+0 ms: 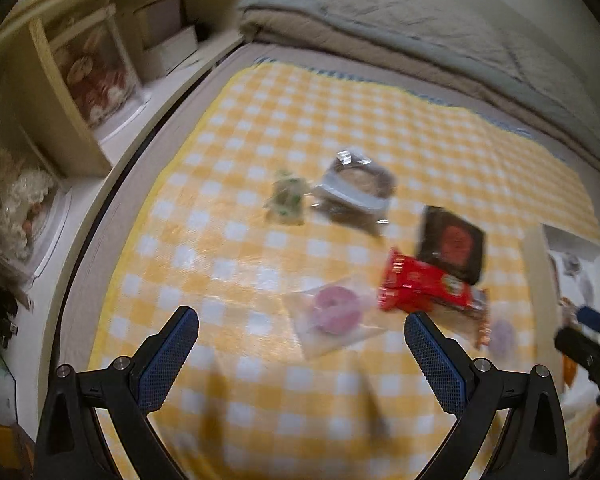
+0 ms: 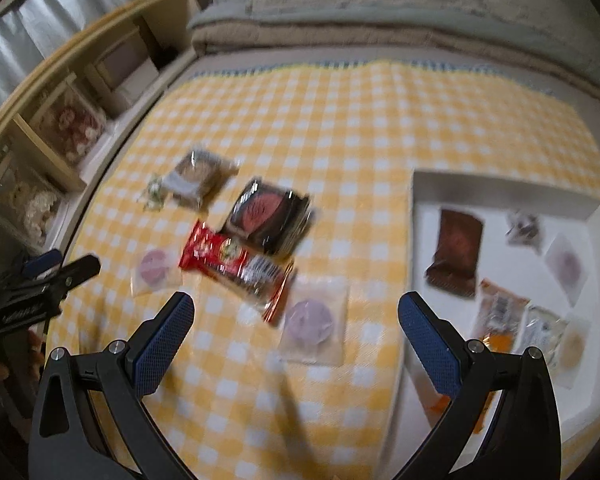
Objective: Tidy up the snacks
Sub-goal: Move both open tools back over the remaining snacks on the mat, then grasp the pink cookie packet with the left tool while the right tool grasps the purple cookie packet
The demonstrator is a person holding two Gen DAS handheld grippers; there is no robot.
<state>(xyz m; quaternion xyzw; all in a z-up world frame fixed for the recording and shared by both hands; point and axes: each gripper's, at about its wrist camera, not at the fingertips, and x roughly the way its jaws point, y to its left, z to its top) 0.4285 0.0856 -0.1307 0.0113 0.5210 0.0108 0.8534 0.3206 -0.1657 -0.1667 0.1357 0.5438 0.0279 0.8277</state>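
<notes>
The white tray (image 2: pixel 500 188) on the yellow checked cloth (image 2: pixel 340 128) of the bed already holds several snacks. The red packet (image 2: pixel 220 254) lies on the cloth, overlapping neighbours. Right gripper (image 2: pixel 296 320) and left gripper (image 1: pixel 302 334) are both wide apart and empty; better to take the free purple snack (image 2: pixel 312 320) first, pinching its wrapper edge

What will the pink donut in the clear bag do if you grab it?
The pink donut packet lies flat in thin clear wrap, so it is probably light and crinkly. The loose film may slip between the fingers. Squeezing hard could squash the donut, which looks soft.
</notes>
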